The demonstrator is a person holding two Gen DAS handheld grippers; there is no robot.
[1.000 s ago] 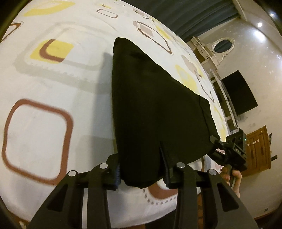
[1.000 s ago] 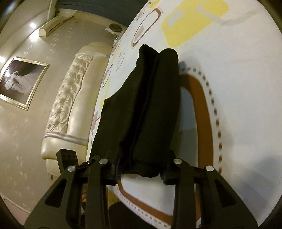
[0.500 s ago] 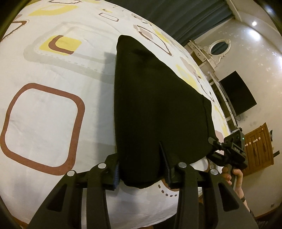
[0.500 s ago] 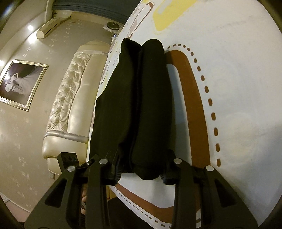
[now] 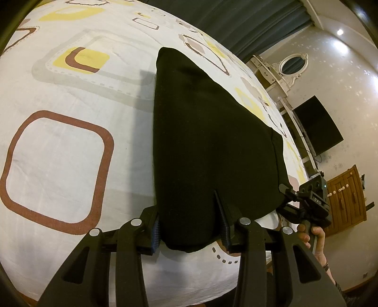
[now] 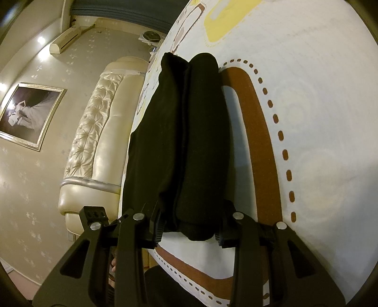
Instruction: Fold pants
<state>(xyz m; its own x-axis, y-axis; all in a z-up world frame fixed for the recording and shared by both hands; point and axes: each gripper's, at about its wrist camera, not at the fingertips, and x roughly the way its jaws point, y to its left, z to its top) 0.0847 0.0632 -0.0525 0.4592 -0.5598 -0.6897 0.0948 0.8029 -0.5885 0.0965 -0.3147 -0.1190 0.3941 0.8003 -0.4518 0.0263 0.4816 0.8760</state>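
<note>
Black pants (image 5: pixel 208 141) hang folded over, stretched between my two grippers above the patterned bed sheet (image 5: pixel 59 151). My left gripper (image 5: pixel 190 226) is shut on one near corner of the pants. My right gripper (image 6: pixel 189 226) is shut on the other corner, where the pants (image 6: pixel 186 141) bunch into two thick folds. The right gripper also shows at the right of the left wrist view (image 5: pixel 307 200), held by a hand. The far end of the pants rests on the sheet.
The bed's white sheet (image 6: pixel 319 118) has brown and yellow square patterns. A cream tufted headboard (image 6: pixel 94 132) stands at the left. A dark TV (image 5: pixel 316 125), a wooden cabinet (image 5: pixel 347 196) and dark curtains (image 5: pixel 236 21) line the room.
Both grippers have carried the pants further over the bed. The pants lie lower and closer to the sheet. Both grips are unchanged.
</note>
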